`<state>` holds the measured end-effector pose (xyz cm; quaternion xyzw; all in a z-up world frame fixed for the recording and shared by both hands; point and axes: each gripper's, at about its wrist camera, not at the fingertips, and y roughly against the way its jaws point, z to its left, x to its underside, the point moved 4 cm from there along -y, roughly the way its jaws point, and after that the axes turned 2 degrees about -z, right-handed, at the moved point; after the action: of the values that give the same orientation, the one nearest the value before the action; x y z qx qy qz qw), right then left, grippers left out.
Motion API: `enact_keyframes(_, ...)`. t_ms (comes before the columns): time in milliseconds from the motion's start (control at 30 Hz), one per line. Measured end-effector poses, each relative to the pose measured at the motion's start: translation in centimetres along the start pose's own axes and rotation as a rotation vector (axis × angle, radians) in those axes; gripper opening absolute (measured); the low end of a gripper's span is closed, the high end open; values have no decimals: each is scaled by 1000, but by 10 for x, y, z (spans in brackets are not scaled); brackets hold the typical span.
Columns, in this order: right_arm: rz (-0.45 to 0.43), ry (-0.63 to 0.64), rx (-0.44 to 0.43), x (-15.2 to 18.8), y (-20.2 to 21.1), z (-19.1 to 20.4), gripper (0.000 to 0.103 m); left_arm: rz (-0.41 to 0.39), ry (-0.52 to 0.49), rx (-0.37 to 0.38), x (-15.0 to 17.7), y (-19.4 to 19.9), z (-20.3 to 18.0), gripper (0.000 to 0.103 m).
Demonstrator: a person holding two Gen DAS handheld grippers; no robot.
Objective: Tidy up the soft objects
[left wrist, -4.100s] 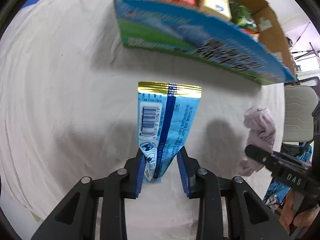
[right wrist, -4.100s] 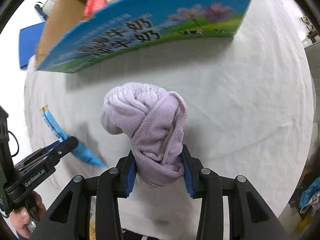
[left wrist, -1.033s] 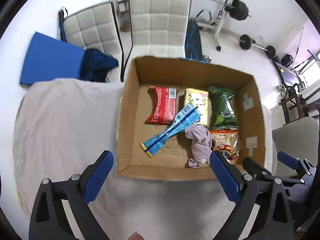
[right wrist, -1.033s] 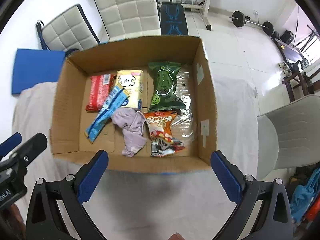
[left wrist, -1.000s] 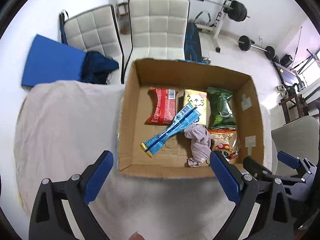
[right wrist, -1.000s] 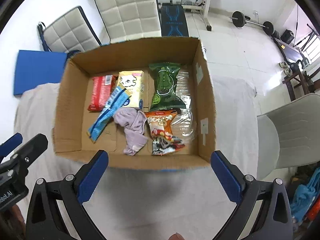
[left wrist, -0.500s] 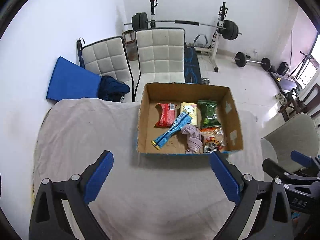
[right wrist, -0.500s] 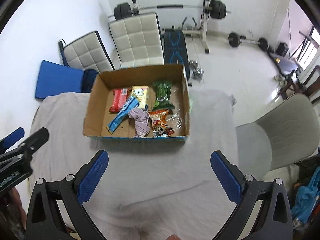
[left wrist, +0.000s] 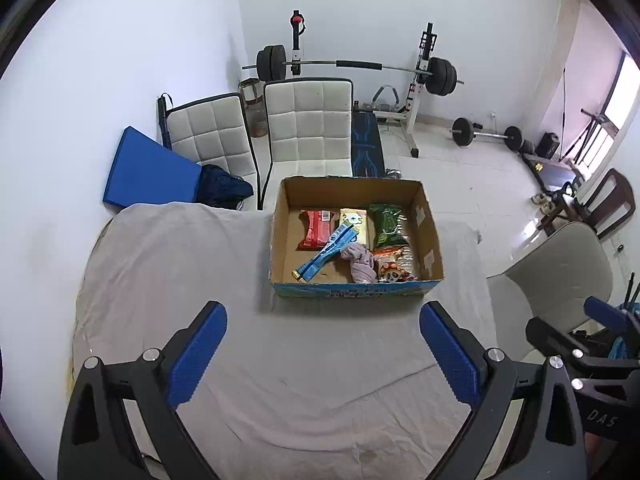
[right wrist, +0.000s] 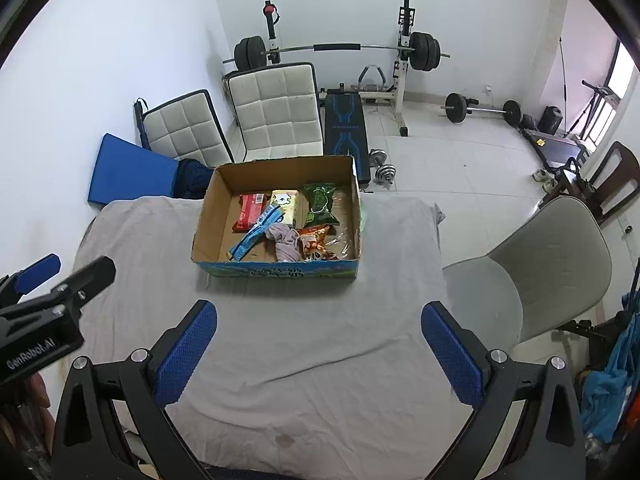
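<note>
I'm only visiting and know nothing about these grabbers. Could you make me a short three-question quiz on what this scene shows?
1. True or false: the left gripper grips the purple cloth.
2. Which lies partly across the yellow packet: A) the blue packet, B) the green bag, C) a dumbbell?
3. Fill in: every snack sits inside the ____ on the table.

Key: 1 false, both it and the right gripper are open and empty. 2 A. 3 cardboard box.

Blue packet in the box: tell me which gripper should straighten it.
Left, probably. The blue packet lies almost straight ahead of the open left gripper. In the view of the right gripper, also open and empty, it sits off to the left.
</note>
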<state>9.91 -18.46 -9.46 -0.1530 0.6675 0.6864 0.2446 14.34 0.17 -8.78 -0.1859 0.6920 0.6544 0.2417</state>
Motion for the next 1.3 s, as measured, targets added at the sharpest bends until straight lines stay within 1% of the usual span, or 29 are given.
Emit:
enact_keyframes(67,-4,-9,-4,4,6,-2,103,-11,7,5,1,7,1,99)
enact_keyframes(200,-20,-6,-5,10,24,-1,103,-35,13,-19,0,18,3,99)
enact_keyframes(333,-47,5,4,7,38,2,103,-48,27,-20,0,26,8,99)
enact_keyframes(500,-86,12,20,-3,46,5,103,-86,23,-34,-3,36,6,99)
enact_keyframes(867,-127,16,34,-30,44,5,103,-124,29,-50,-11,37,11,99)
enact_keyframes(900,-129,19,38,-31,43,5,103,-123,26,-51,-12,36,11,100)
enact_keyframes(933,-129,19,37,-33,42,5,103,-122,24,-52,-12,35,11,103)
enact_keyframes(1033,-130,18,42,-37,39,6,103,-135,30,-55,-14,34,12,103)
enact_keyframes(1300,-136,23,52,-44,34,7,103,-127,37,-59,-14,26,15,103)
